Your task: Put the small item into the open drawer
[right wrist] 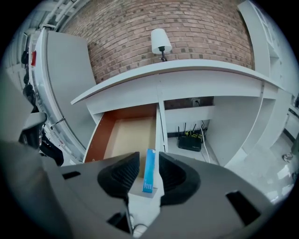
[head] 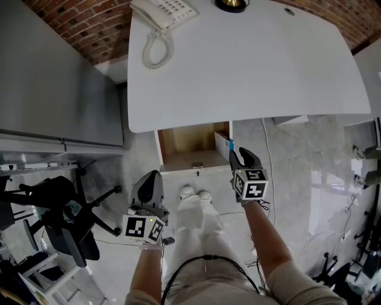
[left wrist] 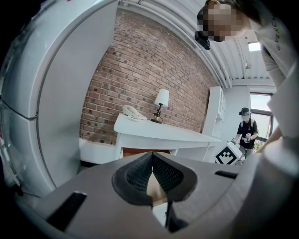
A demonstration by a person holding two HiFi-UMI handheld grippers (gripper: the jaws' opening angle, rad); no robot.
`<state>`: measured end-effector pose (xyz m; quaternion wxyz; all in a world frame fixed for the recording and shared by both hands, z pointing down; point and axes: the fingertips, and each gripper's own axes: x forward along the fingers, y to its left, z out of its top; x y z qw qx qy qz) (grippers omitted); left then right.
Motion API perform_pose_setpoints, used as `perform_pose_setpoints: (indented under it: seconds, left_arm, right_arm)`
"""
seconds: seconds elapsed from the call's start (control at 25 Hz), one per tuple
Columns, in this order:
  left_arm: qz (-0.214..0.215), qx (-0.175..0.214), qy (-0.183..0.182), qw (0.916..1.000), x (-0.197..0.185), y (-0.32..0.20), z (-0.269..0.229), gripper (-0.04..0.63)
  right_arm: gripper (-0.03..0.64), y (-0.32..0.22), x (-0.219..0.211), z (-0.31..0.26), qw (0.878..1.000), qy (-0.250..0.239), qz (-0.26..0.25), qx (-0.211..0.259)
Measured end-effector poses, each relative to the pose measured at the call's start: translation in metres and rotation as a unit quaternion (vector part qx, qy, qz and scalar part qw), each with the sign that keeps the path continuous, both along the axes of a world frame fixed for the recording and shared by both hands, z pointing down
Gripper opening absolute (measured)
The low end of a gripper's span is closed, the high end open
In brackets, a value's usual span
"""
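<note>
The open drawer [head: 187,149] hangs out from under the white desk [head: 250,65], its wooden bottom [right wrist: 131,135] bare. My right gripper [head: 243,156] is at the drawer's right front corner. A small, thin blue box [right wrist: 149,170] stands on end between its jaws, with a gap showing on each side, so the pads do not press it. In the head view only a sliver of the blue box [head: 230,144] shows at the fingertips. My left gripper [head: 149,181] hangs lower left, away from the drawer, with its jaws closed tip to tip [left wrist: 152,161] on nothing.
A telephone [head: 164,12] and a lamp base [head: 231,5] sit on the desk. A grey cabinet [head: 53,77] stands to the left, an office chair [head: 59,214] lower left. A router [right wrist: 189,140] lies under the desk. The operator's shoes [head: 196,193] are before the drawer.
</note>
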<state>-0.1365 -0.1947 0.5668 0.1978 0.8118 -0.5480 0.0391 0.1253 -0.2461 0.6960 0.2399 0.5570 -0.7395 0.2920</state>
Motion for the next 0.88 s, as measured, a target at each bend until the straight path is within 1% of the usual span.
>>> perform_pose_setpoints:
  seconds: [0.08, 0.24, 0.52, 0.72, 0.88]
  left_arm:
    - [0.0, 0.001, 0.001, 1.0, 0.0, 0.0, -0.003, 0.005]
    - [-0.001, 0.003, 0.002, 1.0, 0.0, -0.003, -0.012, 0.005]
    - [0.0, 0.019, -0.001, 0.9998, -0.005, -0.003, -0.029, 0.006]
    - [-0.01, 0.031, -0.001, 0.9995, -0.007, 0.001, -0.041, 0.005]
    - [-0.002, 0.047, -0.011, 0.9988, -0.004, 0.009, -0.055, 0.006]
  right_arm:
    - [0.105, 0.002, 0.001, -0.011, 1.0, 0.004, -0.005, 0.015]
    - [0.006, 0.005, -0.002, -0.04, 0.998, 0.01, -0.029, 0.055]
    - [0.006, 0.012, -0.021, -0.094, 0.99, -0.009, -0.081, 0.118]
    - [0.005, 0.022, -0.036, -0.127, 0.981, -0.03, -0.118, 0.151]
    - [0.005, 0.032, -0.045, -0.148, 0.974, -0.031, -0.143, 0.171]
